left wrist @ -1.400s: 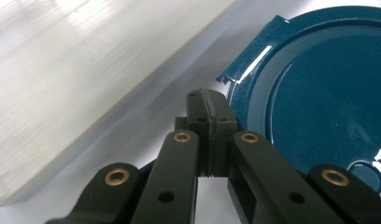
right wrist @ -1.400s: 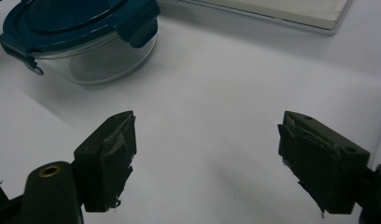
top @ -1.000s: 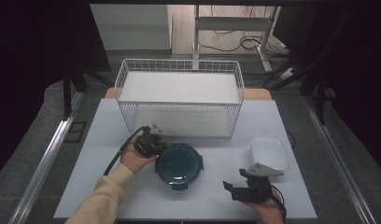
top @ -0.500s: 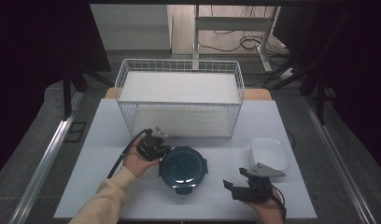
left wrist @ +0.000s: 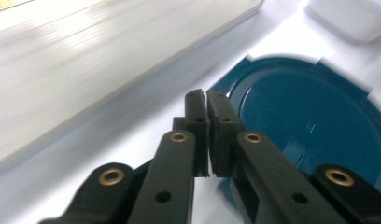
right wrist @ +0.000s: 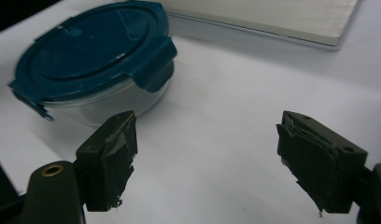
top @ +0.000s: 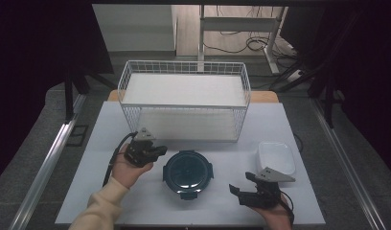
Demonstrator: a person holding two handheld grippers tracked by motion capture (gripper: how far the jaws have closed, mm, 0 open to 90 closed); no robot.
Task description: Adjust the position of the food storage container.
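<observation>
A round clear container with a dark teal clip-on lid point(top: 188, 172) sits on the white table, near the front centre. My left gripper point(top: 160, 151) hovers just left of its rim, jaws shut with nothing between them. In the left gripper view the shut pads point(left wrist: 198, 121) point past the lid's point(left wrist: 310, 126) left edge. My right gripper point(top: 241, 185) rests near the front edge to the container's right and stands open and empty. In the right gripper view its wide pads point(right wrist: 111, 154) frame bare table, with the container point(right wrist: 95, 60) off to the upper left.
A white wire basket point(top: 184, 103) with a pale board in its bottom spans the back of the table. A small white rectangular dish point(top: 276, 158) stands at the right, just behind the right gripper. A cable trails from the left gripper.
My left gripper first edged right against the container, then drew back left and slightly up. The container shifted a touch to the right. The right gripper has stayed still.
</observation>
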